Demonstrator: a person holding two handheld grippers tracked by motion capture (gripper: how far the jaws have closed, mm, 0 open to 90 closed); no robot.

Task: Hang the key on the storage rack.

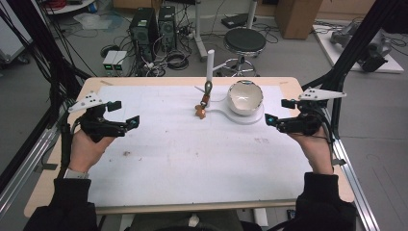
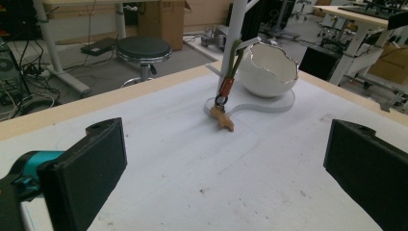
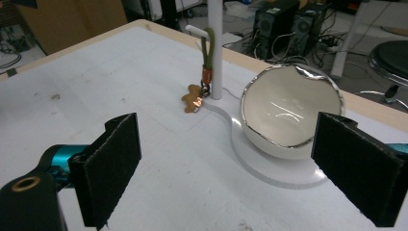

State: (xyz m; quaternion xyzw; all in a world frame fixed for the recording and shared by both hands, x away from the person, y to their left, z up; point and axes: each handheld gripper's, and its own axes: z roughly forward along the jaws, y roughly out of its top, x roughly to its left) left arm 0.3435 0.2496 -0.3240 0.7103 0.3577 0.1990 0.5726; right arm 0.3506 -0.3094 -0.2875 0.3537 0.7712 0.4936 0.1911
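Keychain (image 1: 204, 102) hangs by its green strap from the white post's (image 1: 210, 65) peg, long axis near vertical, brown charm touching the counter (image 1: 183, 159), just left of the bowl (image 1: 245, 97). It lies ahead and inward of both tongs. Right tongs (image 1: 276, 111) nearer, spread; left tongs (image 1: 126, 113) spread, empty.

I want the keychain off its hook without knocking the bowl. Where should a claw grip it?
Grip the olive strap just above the orange clip, approaching from the side away from the eggshell-shaped bowl: the strap hangs straight from the peg, offering a narrow span.
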